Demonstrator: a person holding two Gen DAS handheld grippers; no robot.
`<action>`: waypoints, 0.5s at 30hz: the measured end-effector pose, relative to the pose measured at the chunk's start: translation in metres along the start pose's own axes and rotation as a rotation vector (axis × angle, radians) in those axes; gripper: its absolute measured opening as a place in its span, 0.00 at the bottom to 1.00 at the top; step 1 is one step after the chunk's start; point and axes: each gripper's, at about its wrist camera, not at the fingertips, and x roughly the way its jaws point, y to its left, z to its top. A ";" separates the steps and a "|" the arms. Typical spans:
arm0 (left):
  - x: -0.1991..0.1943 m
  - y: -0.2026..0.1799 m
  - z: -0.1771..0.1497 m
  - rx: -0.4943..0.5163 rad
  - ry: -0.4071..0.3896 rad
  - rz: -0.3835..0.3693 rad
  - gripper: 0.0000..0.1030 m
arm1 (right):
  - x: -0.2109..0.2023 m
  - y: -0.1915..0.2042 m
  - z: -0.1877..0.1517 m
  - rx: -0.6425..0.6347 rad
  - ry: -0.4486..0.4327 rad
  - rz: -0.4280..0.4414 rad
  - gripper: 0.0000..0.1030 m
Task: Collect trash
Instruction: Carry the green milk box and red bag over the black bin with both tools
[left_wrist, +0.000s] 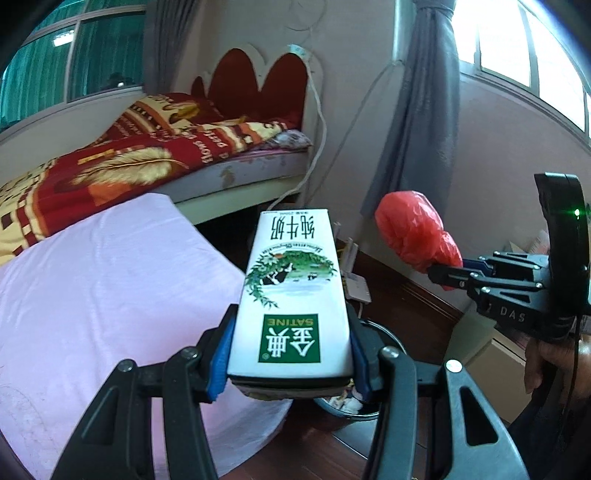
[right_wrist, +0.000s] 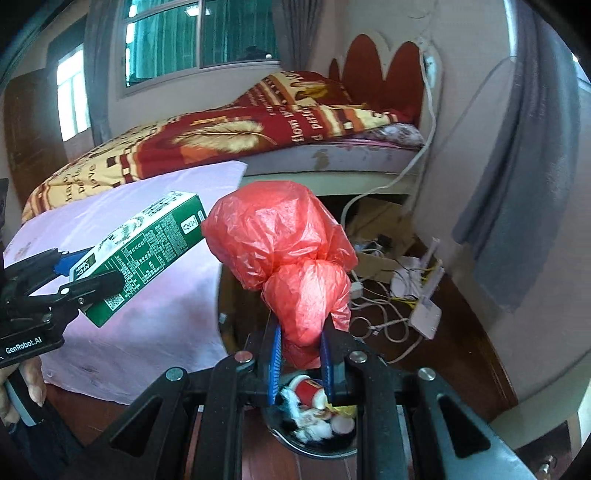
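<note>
item one: my left hand-held gripper (left_wrist: 291, 354), jaws clamped on a milk carton (left_wrist: 291, 295), white face with green label, held lengthwise and pointing away from me; in the right wrist view the same carton (right_wrist: 147, 251) shows its green printed side at left.

item two: my right hand-held gripper (right_wrist: 299, 354), blue pads pinching the knotted neck of a red plastic bag (right_wrist: 284, 251), the bag bulging up and away past the fingertips; in the left wrist view it (left_wrist: 417, 229) sits at right, apart from the carton.

item three: a dark bin (right_wrist: 314, 439) on the wooden floor (right_wrist: 461, 354) directly below both grippers, with a red can and white scraps inside.

item four: pink cloth (left_wrist: 110, 280) at left, a bed (left_wrist: 155, 158) beyond it, tangled cables (right_wrist: 384, 310) far right.
</note>
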 end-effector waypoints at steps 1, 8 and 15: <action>0.003 -0.006 -0.001 0.006 0.006 -0.012 0.52 | -0.001 -0.005 -0.003 0.007 0.003 -0.004 0.19; 0.024 -0.040 -0.009 0.045 0.054 -0.060 0.52 | -0.001 -0.037 -0.031 0.047 0.042 -0.030 0.19; 0.051 -0.069 -0.028 0.059 0.132 -0.093 0.52 | 0.012 -0.065 -0.062 0.089 0.095 -0.021 0.19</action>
